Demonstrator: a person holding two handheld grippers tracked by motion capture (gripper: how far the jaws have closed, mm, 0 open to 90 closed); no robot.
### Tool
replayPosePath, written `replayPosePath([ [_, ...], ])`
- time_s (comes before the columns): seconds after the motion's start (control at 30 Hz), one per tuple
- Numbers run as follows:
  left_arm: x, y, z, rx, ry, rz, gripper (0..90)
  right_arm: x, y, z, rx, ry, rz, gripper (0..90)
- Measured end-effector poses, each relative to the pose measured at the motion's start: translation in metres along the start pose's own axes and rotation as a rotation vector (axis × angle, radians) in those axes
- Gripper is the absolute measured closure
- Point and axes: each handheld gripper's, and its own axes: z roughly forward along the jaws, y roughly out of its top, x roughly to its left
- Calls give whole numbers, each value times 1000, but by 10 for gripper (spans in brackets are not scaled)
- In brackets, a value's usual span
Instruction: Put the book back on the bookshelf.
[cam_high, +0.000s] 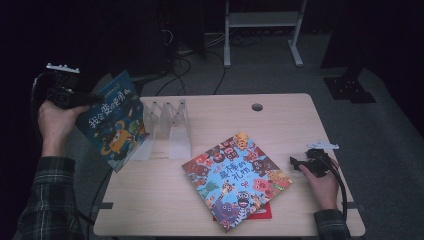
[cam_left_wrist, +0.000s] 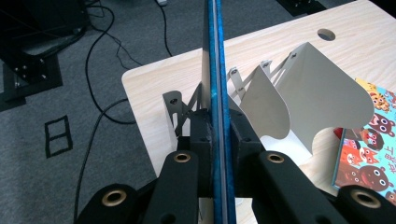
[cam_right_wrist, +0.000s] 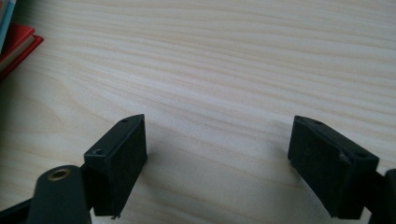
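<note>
My left gripper (cam_high: 95, 100) is shut on a blue picture book (cam_high: 114, 120), held upright and tilted just off the table's left edge, beside the white metal book rack (cam_high: 167, 127). In the left gripper view the blue picture book (cam_left_wrist: 217, 70) stands edge-on between my jaws, with the book rack (cam_left_wrist: 303, 93) dividers right behind it. A colourful picture book (cam_high: 235, 177) lies flat at mid-table on top of a red book (cam_high: 265, 212). My right gripper (cam_high: 295, 163) rests open on the table right of those books. Bare wood lies between the right gripper's (cam_right_wrist: 217, 158) jaws.
The wooden table (cam_high: 280, 120) has a round cable hole (cam_high: 257, 107) near its far edge. Cables run over the grey floor (cam_high: 200, 75) behind it. A white frame (cam_high: 262, 30) stands at the back. A corner of the red book (cam_right_wrist: 16, 44) shows top left in the right gripper view.
</note>
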Motion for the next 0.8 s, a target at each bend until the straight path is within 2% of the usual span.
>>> replayPosePath([
  [0.17, 0, -2, -1, 5, 5, 14, 793, 0, 0, 0, 0, 0, 0, 186],
  [0.37, 2, -2, -4, 13, 6, 5, 731, 0, 0, 0, 0, 0, 0, 186],
  [0.5, 3, 0, -13, 2, 6, 3, 703, 0, 0, 0, 0, 0, 0, 186],
  [0.8, -1, 12, -35, -34, 13, 22, 725, 0, 0, 0, 0, 0, 0, 186],
])
